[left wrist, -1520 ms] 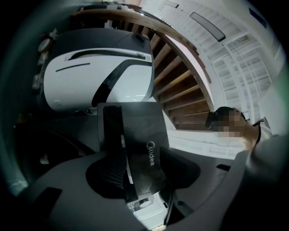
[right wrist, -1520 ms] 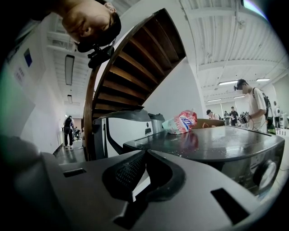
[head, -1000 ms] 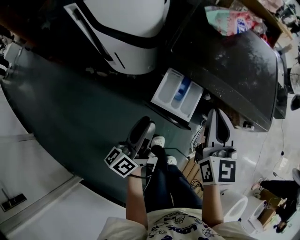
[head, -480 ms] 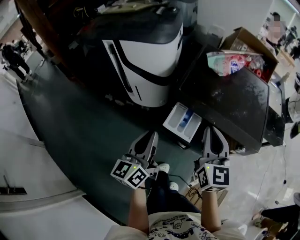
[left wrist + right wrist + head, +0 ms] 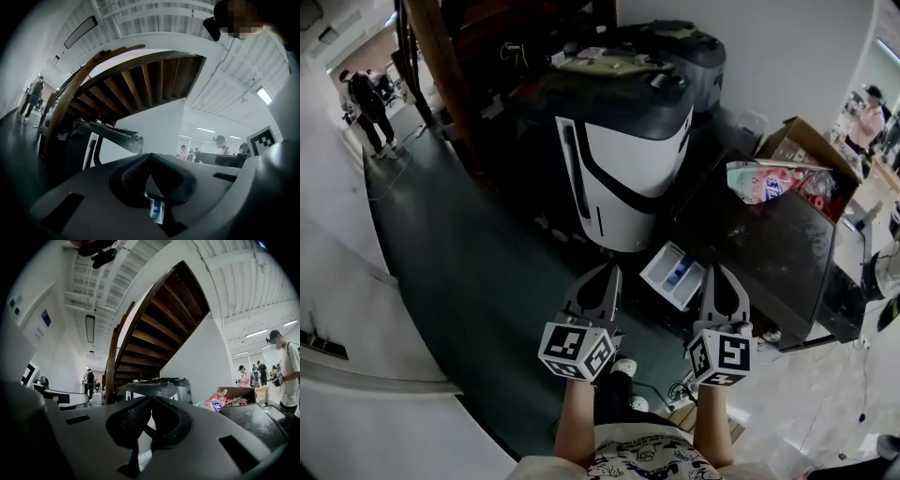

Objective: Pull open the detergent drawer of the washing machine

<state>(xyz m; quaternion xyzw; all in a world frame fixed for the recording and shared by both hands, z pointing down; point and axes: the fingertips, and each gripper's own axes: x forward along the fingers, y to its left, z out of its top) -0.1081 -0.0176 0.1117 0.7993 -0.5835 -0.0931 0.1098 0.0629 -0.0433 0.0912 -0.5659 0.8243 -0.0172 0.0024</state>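
Note:
The dark-topped washing machine (image 5: 769,248) stands at the right in the head view. Its white detergent drawer (image 5: 675,274), with a blue compartment, is pulled out toward me. Both grippers are held level in front of me, above the floor and apart from the drawer. My left gripper (image 5: 606,274) sits left of the drawer; its jaws have just been closing, and they now meet with nothing between them (image 5: 151,154). My right gripper (image 5: 719,274) is just right of the drawer, with its jaws touching at the tip (image 5: 151,397) and holding nothing.
A white and black appliance (image 5: 623,178) stands behind the drawer. A cardboard box (image 5: 797,155) with colourful packages rests at the machine's far side. A wooden staircase (image 5: 431,56) rises at the back left. A person (image 5: 367,103) stands far left. Cables lie near my shoes (image 5: 623,367).
Both grippers have risen and come up level, away from the open drawer. The left one rolled upright. The head view tipped up, showing more of the room. The drawer stays pulled out.

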